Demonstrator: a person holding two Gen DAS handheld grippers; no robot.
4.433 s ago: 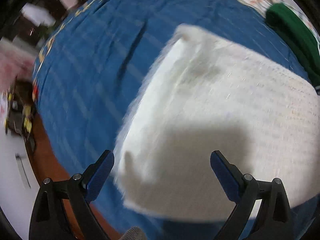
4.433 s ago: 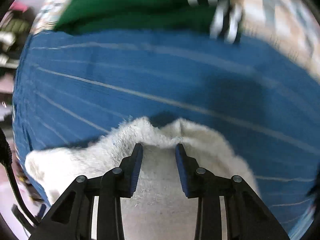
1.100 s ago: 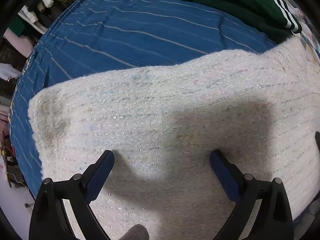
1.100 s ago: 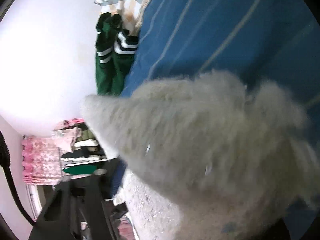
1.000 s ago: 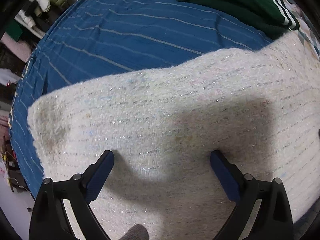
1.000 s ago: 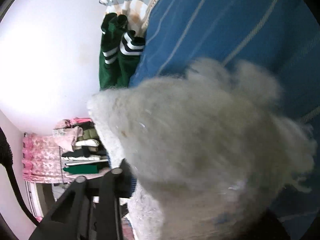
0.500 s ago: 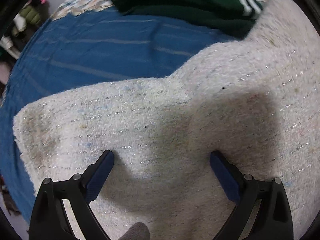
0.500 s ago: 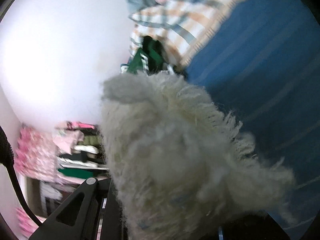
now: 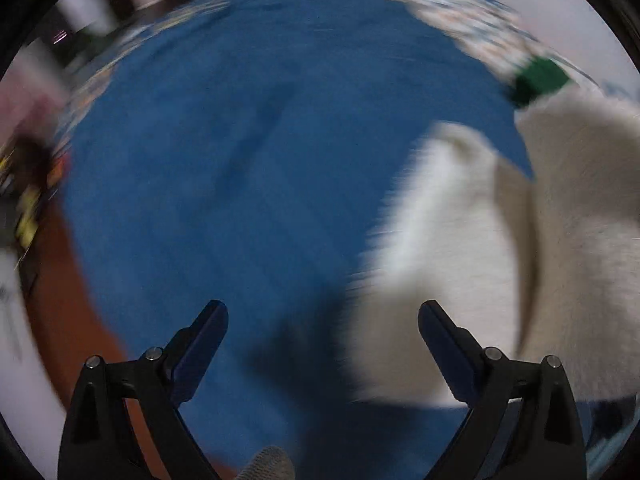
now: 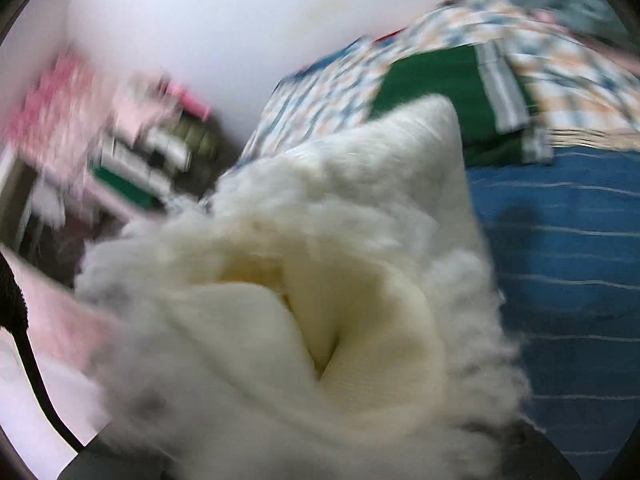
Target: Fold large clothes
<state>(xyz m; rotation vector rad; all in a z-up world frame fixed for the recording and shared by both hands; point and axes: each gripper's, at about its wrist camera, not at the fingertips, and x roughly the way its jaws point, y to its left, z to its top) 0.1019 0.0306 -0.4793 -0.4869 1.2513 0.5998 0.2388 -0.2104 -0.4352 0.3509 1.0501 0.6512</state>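
- Here the fuzzy white sweater (image 9: 500, 248) lies on the blue striped bedspread (image 9: 248, 168), off to the right in the left wrist view, with one flap folded over another.
- In the right wrist view the same sweater (image 10: 304, 288) is bunched right up against the lens, its pale ribbed inner side showing.
- The left gripper (image 9: 322, 344) hangs above the bedspread with its jaws spread wide and nothing between them; the sweater's edge lies under its right finger.
- The right gripper is hidden behind the bunched knit, so whether its jaws are closed cannot be told.
- Beyond the sweater lies a green garment with white stripes (image 10: 452, 76), on a checked blanket (image 10: 560, 60).
- Both views are motion-blurred.
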